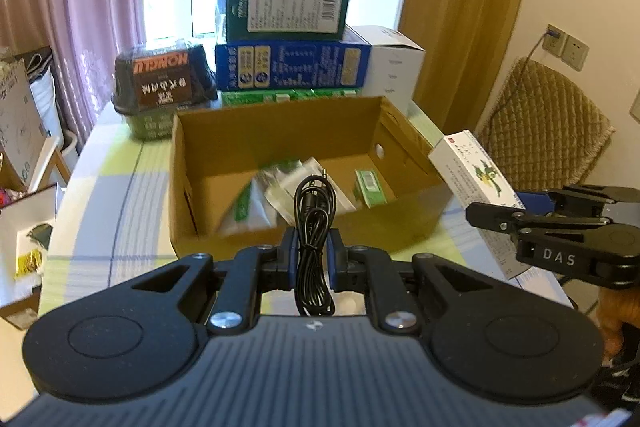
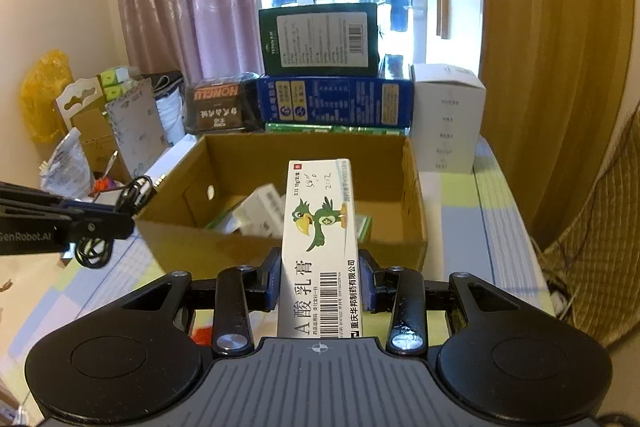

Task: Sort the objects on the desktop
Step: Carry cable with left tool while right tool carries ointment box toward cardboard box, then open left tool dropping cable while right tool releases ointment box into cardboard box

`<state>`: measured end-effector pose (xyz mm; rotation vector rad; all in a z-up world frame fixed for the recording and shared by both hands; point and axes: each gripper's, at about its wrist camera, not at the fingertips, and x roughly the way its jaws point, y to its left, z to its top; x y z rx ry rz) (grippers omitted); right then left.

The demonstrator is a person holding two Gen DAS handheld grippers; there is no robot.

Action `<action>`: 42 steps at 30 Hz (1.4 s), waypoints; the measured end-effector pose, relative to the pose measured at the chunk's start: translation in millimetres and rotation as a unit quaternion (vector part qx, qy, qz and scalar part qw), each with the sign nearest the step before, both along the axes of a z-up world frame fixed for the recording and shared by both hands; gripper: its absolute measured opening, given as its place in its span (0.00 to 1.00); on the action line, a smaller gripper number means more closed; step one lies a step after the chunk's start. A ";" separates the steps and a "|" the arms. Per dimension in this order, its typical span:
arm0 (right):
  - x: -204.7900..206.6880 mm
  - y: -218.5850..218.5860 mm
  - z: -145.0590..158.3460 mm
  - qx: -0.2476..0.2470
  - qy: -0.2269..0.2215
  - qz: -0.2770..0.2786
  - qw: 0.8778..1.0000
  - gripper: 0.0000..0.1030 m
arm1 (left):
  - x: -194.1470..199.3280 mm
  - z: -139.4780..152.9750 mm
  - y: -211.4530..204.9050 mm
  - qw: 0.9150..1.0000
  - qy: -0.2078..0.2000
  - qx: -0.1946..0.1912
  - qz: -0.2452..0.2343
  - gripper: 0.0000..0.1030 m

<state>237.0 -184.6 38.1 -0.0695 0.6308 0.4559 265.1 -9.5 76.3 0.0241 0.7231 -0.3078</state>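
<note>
Both grippers were loaded and hung at the near side of the open cardboard box (image 1: 280,131), which serves as the landmark. On the left gripper (image 1: 312,251) the two fingers were pressed together on a coiled black cable (image 1: 314,227), its loops standing upright between the pads, the upper loop and plug reaching over the box's near wall. Just to the right of that box, the right gripper (image 2: 320,283) was clamped on a long white medicine carton (image 2: 320,247) printed with a green bird, and the carton's far end pointed across the near wall toward the box's interior. Inside the box lay a few white and green packets (image 1: 272,195) and a small green carton (image 1: 370,187) on the floor toward its right wall. Behind the box stood a stack: a blue box (image 1: 292,65) with a dark green box (image 1: 286,5) on top, a white box (image 1: 394,67) to their right and a dark packet (image 1: 162,79) to their left. All of it rested on a table with a pale checked cloth (image 1: 104,203).
</note>
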 end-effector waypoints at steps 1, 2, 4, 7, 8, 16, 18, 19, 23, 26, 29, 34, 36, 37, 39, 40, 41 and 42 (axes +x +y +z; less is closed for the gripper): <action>7.5 2.1 0.5 -0.003 -0.001 0.000 1.000 0.34 | 7.2 0.2 0.8 1.000 -0.001 0.004 0.001 0.10; 15.0 3.6 0.7 -0.005 0.000 0.001 1.000 0.34 | 14.7 0.2 2.0 1.000 -0.002 0.006 0.002 0.10; 28.8 5.5 0.5 -0.011 0.000 0.002 1.000 0.34 | 29.5 -1.1 4.9 1.000 -0.001 0.008 0.004 0.10; 47.1 10.5 -1.4 -0.021 -0.002 0.007 1.000 0.34 | 50.7 -4.6 7.5 1.000 0.001 0.017 0.006 0.10; 52.0 12.0 -1.7 -0.024 -0.002 0.009 1.000 0.34 | 56.8 -6.3 8.3 1.000 0.002 0.019 0.007 0.10; 89.8 28.0 -4.7 -0.030 0.002 0.019 0.999 0.34 | 95.8 -24.2 11.3 0.999 0.014 0.033 0.009 0.10; 96.7 31.9 -6.1 -0.034 0.001 0.021 0.999 0.34 | 104.0 -30.1 12.2 0.999 0.019 0.034 0.010 0.10; 100.0 33.6 -7.2 -0.035 0.001 0.021 0.999 0.34 | 107.4 -32.6 12.8 0.999 0.021 0.034 0.010 0.10; 113.0 38.3 -11.8 -0.037 0.005 0.022 0.999 0.34 | 119.1 -40.3 14.4 0.999 0.027 0.036 0.011 0.10; 120.4 41.3 -16.2 -0.041 0.009 0.021 0.999 0.34 | 126.9 -46.1 16.8 0.999 0.029 0.036 0.011 0.10; 127.2 43.9 -21.6 -0.045 0.013 0.020 0.999 0.34 | 134.9 -52.2 19.6 0.999 0.030 0.028 0.009 0.10; 137.2 49.9 -28.8 -0.049 0.019 0.020 0.998 0.34 | 145.4 -60.4 18.5 0.999 0.019 0.031 0.003 0.16; 140.2 52.0 -30.4 -0.049 0.021 0.020 0.998 0.34 | 146.1 -60.7 19.8 0.999 0.017 0.033 0.005 0.16; 141.8 52.8 -31.1 -0.049 0.022 0.020 0.998 0.34 | 145.4 -60.2 21.3 0.999 0.017 0.031 0.006 0.17; 145.4 53.9 -32.3 -0.047 0.024 0.020 0.998 0.34 | 142.9 -59.4 25.0 0.999 0.015 0.029 0.010 0.19; 147.0 54.7 -32.7 -0.047 0.024 0.019 0.998 0.34 | 140.8 -58.9 27.0 0.999 0.014 0.028 0.012 0.20; 148.8 55.2 -33.2 -0.047 0.024 0.019 0.998 0.34 | 139.0 -58.5 29.0 0.999 0.013 0.026 0.014 0.21; 150.8 55.7 -33.4 -0.046 0.025 0.019 0.998 0.34 | 137.0 -58.1 30.8 1.000 0.013 0.024 0.014 0.21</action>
